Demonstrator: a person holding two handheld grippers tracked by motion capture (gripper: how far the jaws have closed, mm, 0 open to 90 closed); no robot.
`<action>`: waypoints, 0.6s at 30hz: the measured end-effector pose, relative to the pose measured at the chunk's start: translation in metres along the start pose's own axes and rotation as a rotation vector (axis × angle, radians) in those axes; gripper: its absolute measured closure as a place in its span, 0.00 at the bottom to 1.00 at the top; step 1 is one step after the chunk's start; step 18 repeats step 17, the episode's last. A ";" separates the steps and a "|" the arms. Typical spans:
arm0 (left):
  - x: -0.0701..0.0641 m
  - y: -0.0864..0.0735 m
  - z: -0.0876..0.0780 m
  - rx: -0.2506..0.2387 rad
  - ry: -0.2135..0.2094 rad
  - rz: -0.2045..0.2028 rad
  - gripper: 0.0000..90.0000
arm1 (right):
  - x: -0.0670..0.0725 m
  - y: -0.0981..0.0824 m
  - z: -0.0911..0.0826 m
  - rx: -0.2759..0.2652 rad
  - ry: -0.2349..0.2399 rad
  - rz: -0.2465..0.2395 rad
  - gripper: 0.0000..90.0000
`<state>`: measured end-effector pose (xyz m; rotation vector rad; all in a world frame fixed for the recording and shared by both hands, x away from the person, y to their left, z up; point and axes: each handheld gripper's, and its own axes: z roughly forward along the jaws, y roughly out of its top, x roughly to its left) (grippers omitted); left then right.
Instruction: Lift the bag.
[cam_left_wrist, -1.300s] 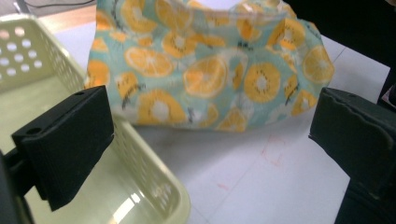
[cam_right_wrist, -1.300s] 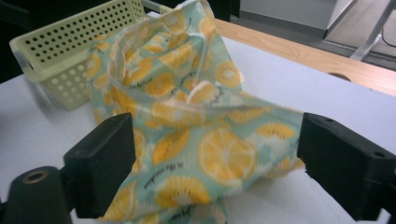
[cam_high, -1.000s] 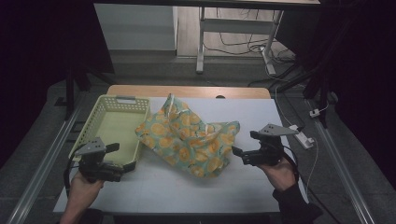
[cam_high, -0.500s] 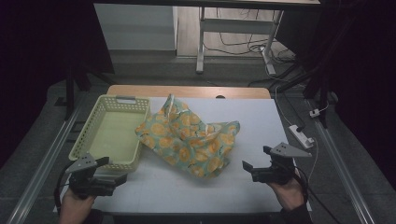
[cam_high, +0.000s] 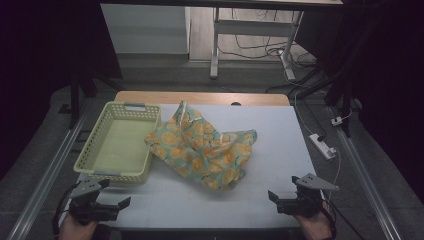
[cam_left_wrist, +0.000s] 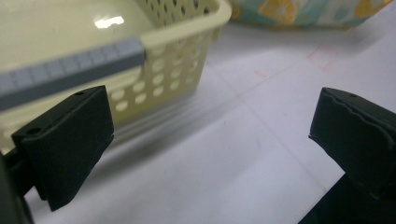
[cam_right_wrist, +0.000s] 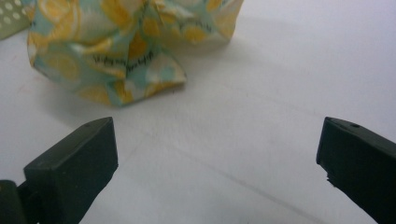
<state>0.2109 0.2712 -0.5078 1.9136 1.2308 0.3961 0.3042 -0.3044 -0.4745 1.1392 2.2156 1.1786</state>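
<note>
A crumpled cloth (cam_high: 205, 147) printed with yellow lemons on pale teal lies in a heap at the middle of the white table; its near folds show in the right gripper view (cam_right_wrist: 121, 51). A pale green perforated basket (cam_high: 102, 172) stands empty to its left, and its near corner and grey handle fill the top of the left gripper view (cam_left_wrist: 177, 56). My left gripper (cam_high: 116, 205) is at the table's front left corner, open and holding nothing. My right gripper (cam_high: 272, 196) is at the front right, open and holding nothing.
The white table top (cam_high: 280, 150) has bare room on the right and along the front. A wooden strip (cam_high: 200, 97) runs along its far edge. A power strip (cam_high: 322, 146) and cables lie on the floor to the right. Metal rails flank the table.
Both grippers have drawn back toward the front edge of the table and away from the cloth. The cloth and basket have stayed put.
</note>
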 end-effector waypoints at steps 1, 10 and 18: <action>0.001 -0.002 0.001 0.009 0.005 -0.001 0.00 | 0.000 -0.003 0.000 0.010 0.000 0.002 0.00; 0.003 -0.012 0.003 0.069 0.028 -0.014 0.00 | -0.001 -0.023 -0.002 0.085 -0.015 0.024 0.00; 0.005 -0.012 0.005 0.100 0.019 -0.032 0.00 | -0.003 -0.027 -0.001 0.110 -0.019 0.038 0.00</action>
